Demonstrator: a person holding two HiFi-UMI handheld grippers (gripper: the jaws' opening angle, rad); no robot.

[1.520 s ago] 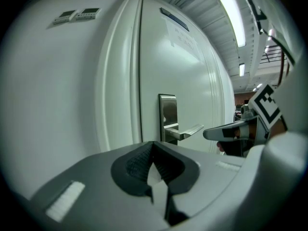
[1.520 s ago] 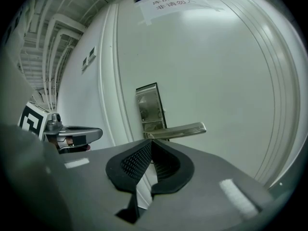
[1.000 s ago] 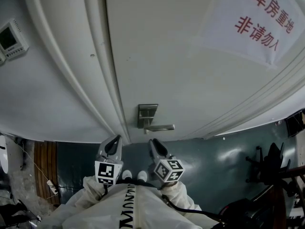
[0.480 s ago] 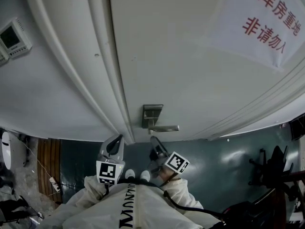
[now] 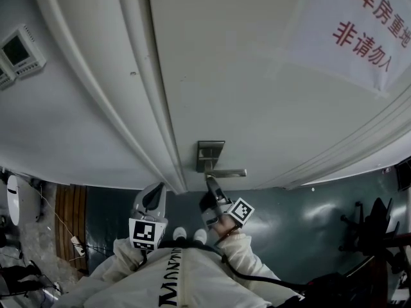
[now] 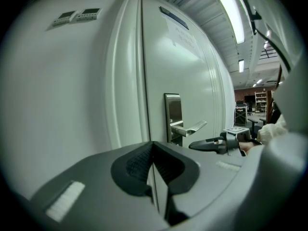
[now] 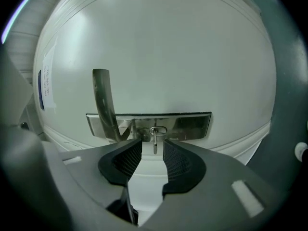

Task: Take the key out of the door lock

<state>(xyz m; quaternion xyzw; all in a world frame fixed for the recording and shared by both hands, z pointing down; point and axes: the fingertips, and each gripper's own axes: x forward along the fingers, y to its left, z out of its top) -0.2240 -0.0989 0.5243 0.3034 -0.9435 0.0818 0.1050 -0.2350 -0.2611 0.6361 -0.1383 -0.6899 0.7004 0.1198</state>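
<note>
Head view first: the person is standing right up at a white door (image 5: 257, 95). The right gripper (image 5: 210, 181) is poked up just under the lever handle (image 5: 228, 172) and the metal lock plate (image 5: 210, 153). The left gripper (image 5: 154, 194) hangs back on the left, clear of the door hardware.

Left gripper view: its jaws are clenched together with nothing in them, just pointing at the door frame. The plate and handle are off to the right, further away, with the right gripper's nose just below the handle.

Right gripper view is the useful one. The key (image 7: 154, 141) is sitting in the lock on the plate and sticks out toward the camera, right at the mouth of the jaws. They're set wide apart and starting to close, but the pads (image 7: 129, 161) aren't touching it yet.

So I'd say the line-up is basically done. What's left is the whole job: pinch the key and pull it straight out.
</note>
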